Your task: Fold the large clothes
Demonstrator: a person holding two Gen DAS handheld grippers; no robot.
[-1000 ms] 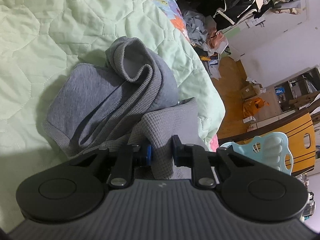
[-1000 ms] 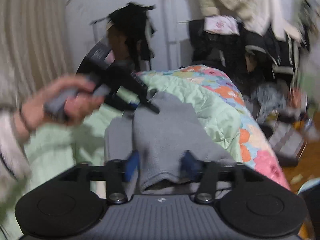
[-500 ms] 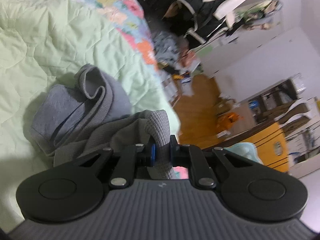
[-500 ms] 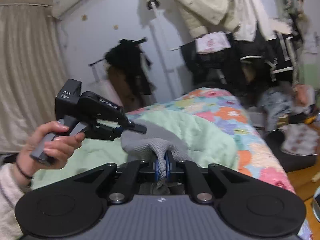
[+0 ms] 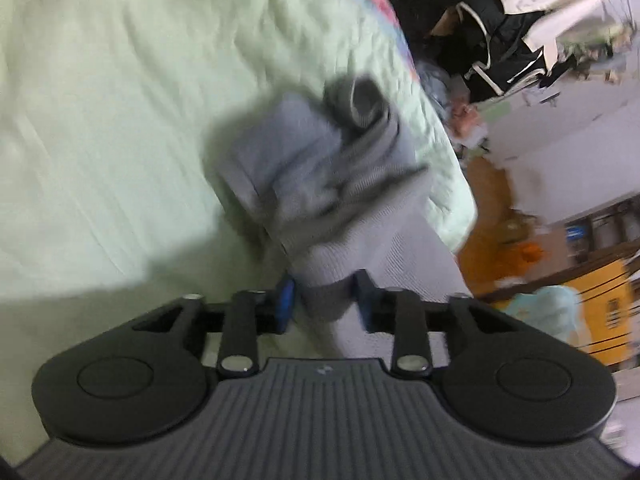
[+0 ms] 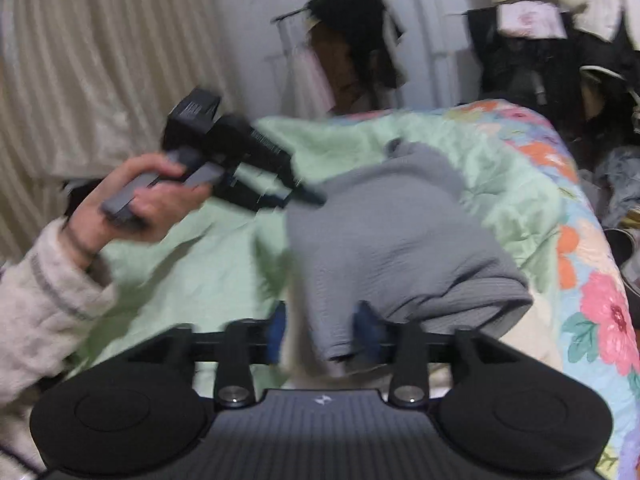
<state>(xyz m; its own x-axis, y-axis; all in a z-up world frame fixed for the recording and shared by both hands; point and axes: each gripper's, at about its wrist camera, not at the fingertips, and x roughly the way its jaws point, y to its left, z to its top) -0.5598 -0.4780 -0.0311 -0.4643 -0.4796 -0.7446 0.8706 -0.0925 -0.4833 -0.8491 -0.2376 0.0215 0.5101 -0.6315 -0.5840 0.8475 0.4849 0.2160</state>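
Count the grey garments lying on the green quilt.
1: a single grey garment, bunched on the quilt near its floral edge. Anything folded inside or beneath it is hidden.

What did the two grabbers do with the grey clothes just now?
Both let go. Half a second ago each was pinched shut on grey cloth; now the left gripper and right gripper are open, and the garment lies bunched on the quilt. It stayed on the same bed.

A lived-in bedroom at home: a bed (image 6: 520, 184) under a pale green quilt with a floral border, pleated curtains (image 6: 80, 60) along the wall. Clothes (image 6: 532, 52) hang crowded beyond the bed's far edge, above a wooden floor (image 5: 486, 184).
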